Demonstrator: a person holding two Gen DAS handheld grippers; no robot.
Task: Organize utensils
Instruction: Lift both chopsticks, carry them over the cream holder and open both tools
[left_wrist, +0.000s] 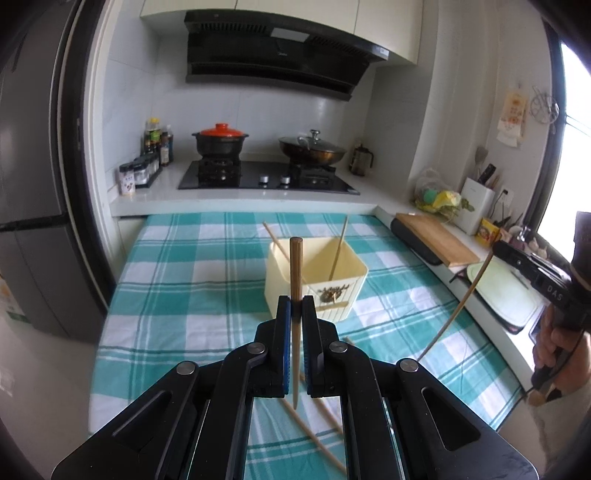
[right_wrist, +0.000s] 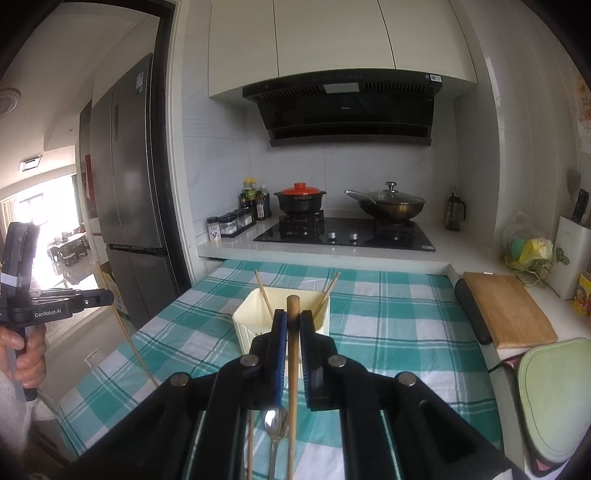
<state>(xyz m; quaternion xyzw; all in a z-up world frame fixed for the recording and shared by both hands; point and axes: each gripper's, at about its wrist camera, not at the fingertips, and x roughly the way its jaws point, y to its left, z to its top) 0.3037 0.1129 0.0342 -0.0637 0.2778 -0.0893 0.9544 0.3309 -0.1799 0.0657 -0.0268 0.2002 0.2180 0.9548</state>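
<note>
Both grippers pinched on one chopstick each. Left gripper (left_wrist: 296, 303) clamps a dark-tipped chopstick (left_wrist: 296, 266) upright; right gripper (right_wrist: 293, 317) clamps a plain wooden chopstick (right_wrist: 292, 369). Cream utensil holder (left_wrist: 332, 291) stands mid-table on the teal checked cloth (left_wrist: 177, 280), two chopsticks (left_wrist: 339, 247) leaning inside. Only the right wrist view shows a spoon (right_wrist: 275, 424) lying on the cloth under the gripper; only the left view shows loose chopsticks (left_wrist: 314, 439) there. Cutting board (right_wrist: 508, 310) at right on the counter. Each gripper body hides the near cloth.
</note>
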